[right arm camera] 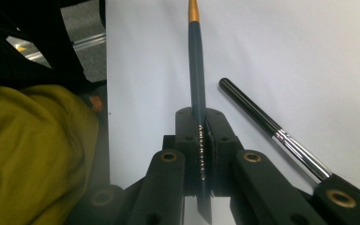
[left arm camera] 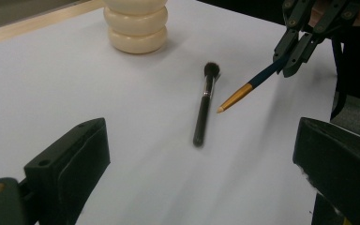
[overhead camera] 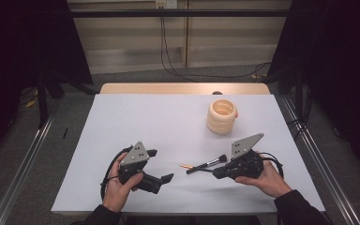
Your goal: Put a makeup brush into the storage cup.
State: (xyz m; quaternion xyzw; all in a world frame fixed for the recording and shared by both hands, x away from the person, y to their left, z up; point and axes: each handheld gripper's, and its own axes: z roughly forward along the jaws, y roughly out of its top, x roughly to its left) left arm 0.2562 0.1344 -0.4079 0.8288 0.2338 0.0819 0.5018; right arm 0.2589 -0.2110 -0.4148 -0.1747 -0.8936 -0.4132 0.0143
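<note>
My right gripper [overhead camera: 215, 172] is shut on a slim dark blue pencil with a gold end [overhead camera: 185, 166], held low over the white table and pointing left. In the right gripper view the jaws [right arm camera: 200, 119] clamp the pencil [right arm camera: 196, 61] near its back end. A black makeup brush [overhead camera: 207, 163] lies on the table just beside it, also seen as the brush [right arm camera: 262, 122] to the right of the jaws. My left gripper [overhead camera: 161, 165] rests near the front left with jaws wide apart and nothing between them. From the left gripper [left arm camera: 201, 159] I see the brush [left arm camera: 205, 103], the pencil [left arm camera: 243, 91] and the right gripper [left arm camera: 287, 63].
A cream ribbed holder [overhead camera: 221, 116] stands upright at the back right of the white table top [overhead camera: 159, 117]; it shows as the holder [left arm camera: 136, 28] behind the brush. An olive-yellow garment [right arm camera: 28, 154] lies off the table's edge. Metal rails run along both sides of the table.
</note>
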